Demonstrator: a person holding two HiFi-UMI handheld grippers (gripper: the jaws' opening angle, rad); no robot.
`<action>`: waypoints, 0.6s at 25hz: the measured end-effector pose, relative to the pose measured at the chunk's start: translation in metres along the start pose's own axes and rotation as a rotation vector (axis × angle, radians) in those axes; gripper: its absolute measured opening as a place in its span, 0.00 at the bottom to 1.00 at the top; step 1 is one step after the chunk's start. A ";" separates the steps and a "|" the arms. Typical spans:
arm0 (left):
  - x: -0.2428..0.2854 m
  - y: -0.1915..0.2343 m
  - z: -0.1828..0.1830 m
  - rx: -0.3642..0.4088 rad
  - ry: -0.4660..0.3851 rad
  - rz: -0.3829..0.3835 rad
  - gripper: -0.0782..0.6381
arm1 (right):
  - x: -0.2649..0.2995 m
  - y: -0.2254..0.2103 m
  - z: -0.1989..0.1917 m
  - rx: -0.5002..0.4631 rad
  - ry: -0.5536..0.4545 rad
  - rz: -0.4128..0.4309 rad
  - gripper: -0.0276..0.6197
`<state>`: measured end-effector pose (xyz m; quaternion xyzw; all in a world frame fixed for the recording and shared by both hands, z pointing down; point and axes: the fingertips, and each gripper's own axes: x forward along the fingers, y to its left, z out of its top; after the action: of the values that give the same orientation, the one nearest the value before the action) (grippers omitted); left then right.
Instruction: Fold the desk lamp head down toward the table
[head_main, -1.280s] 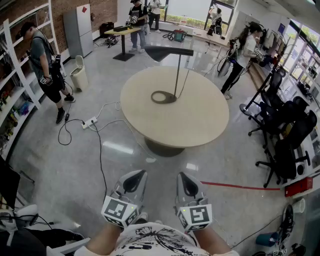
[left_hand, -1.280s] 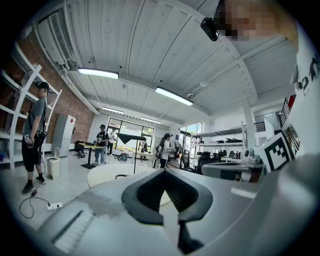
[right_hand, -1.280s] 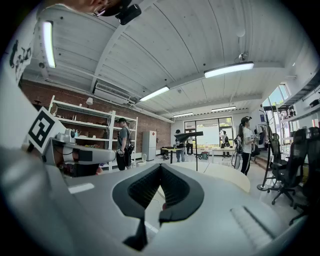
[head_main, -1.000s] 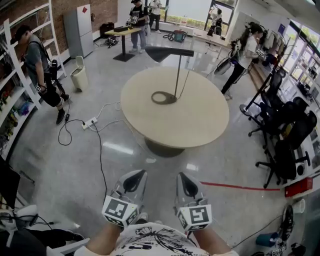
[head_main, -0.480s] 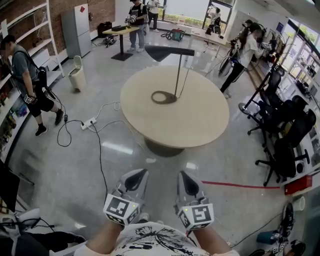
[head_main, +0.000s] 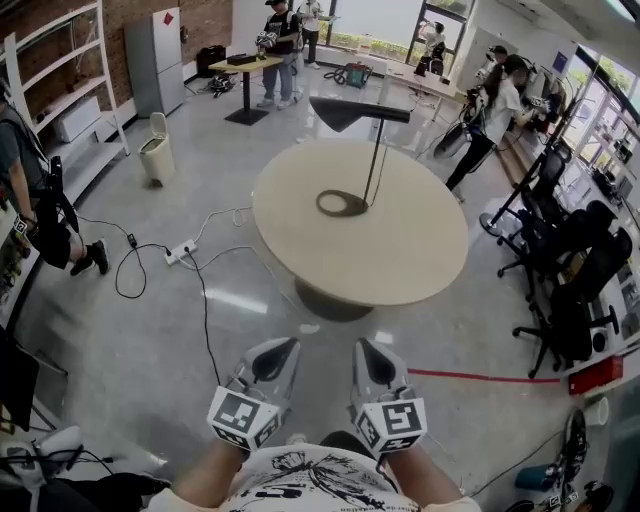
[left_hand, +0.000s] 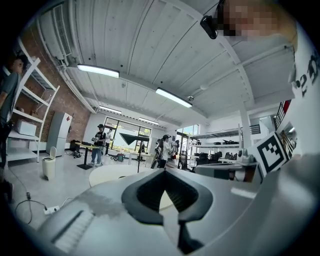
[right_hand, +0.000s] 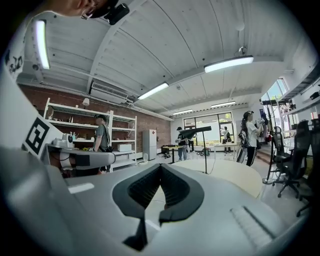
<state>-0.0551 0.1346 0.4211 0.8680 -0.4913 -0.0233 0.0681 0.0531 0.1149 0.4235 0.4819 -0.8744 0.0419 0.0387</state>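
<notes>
A black desk lamp stands on the round beige table (head_main: 400, 250): ring base (head_main: 343, 204), thin upright pole (head_main: 379, 150) and a flat head (head_main: 355, 110) held level high above the top. Both grippers hang low by my body, well short of the table. In the head view my left gripper (head_main: 283, 346) and right gripper (head_main: 362, 348) point at the table, jaws shut and empty. The left gripper view shows its gripper (left_hand: 164, 171) with the lamp head (left_hand: 134, 138) far off. The right gripper view shows its gripper (right_hand: 160, 165) with the lamp head (right_hand: 196, 131) far off.
Bare grey floor lies between me and the table. A power strip with cables (head_main: 180, 247) lies on the floor at left, a bin (head_main: 157, 148) beyond it. Black office chairs (head_main: 580, 270) crowd the right. A red line (head_main: 480, 377) marks the floor. Several people stand around.
The table and lamp sit slightly further right and closer in the head view. The person at the left has walked off toward the frame edge. Both grippers hold the same pose.
</notes>
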 end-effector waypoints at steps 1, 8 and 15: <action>-0.001 0.004 -0.001 -0.004 0.002 0.003 0.12 | 0.006 0.002 -0.003 0.002 0.019 0.001 0.06; 0.006 0.041 -0.018 -0.036 0.039 0.039 0.12 | 0.043 0.009 -0.016 0.015 0.069 0.043 0.06; 0.063 0.076 -0.013 -0.017 0.046 0.051 0.12 | 0.102 -0.032 -0.015 0.027 0.066 0.048 0.06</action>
<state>-0.0854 0.0433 0.4459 0.8549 -0.5114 -0.0058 0.0874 0.0259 0.0138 0.4504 0.4598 -0.8832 0.0707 0.0599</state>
